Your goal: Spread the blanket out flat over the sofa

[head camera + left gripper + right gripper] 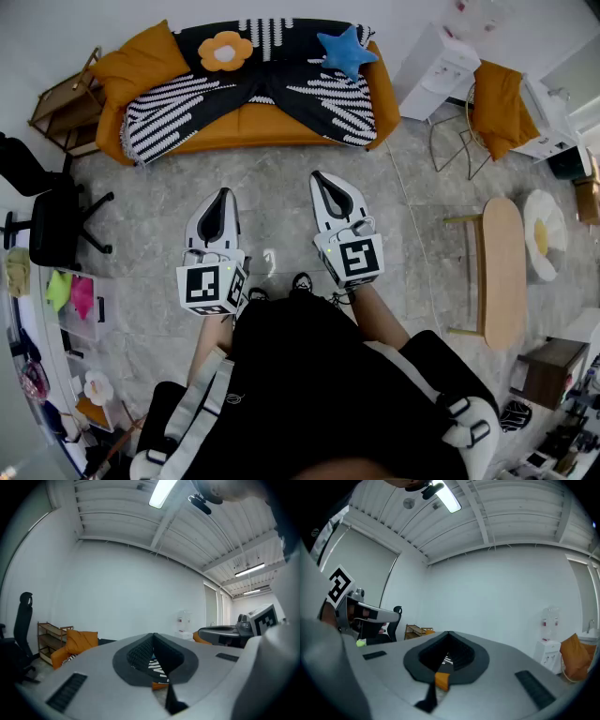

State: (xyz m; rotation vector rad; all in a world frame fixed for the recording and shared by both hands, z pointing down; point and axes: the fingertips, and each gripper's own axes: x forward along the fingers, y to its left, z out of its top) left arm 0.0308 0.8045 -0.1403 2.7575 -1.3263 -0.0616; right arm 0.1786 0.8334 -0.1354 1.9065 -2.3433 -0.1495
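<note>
Plainly, both grippers are clenched on nothing. The left gripper [223, 193] and the right gripper [321, 176] are held level, side by side, above the grey floor [281, 173]. Each gripper view shows its two jaws pressed together at the tip, with no cloth or anything else between them. The blanket [281, 89] touches neither of them. It lies ahead of both tips and well apart from them, on the orange sofa [253, 124] against the far wall. It is black with white-striped panels, draped over the backrest and down across the seat toward both ends. In the middle it narrows, so a bare strip of orange seat shows along the front. In the left gripper view, a bit of the striped cloth [157, 667] shows low through the opening behind the closed tips. There are two grippers, one blanket and one sofa. Three cushions rest on the sofa: a plain orange cushion [141, 61] at its left end, a flower cushion [225, 51] on the backrest, and a blue star cushion [345, 52] near its right end. One black office chair [52, 220] stands off to the left.
</note>
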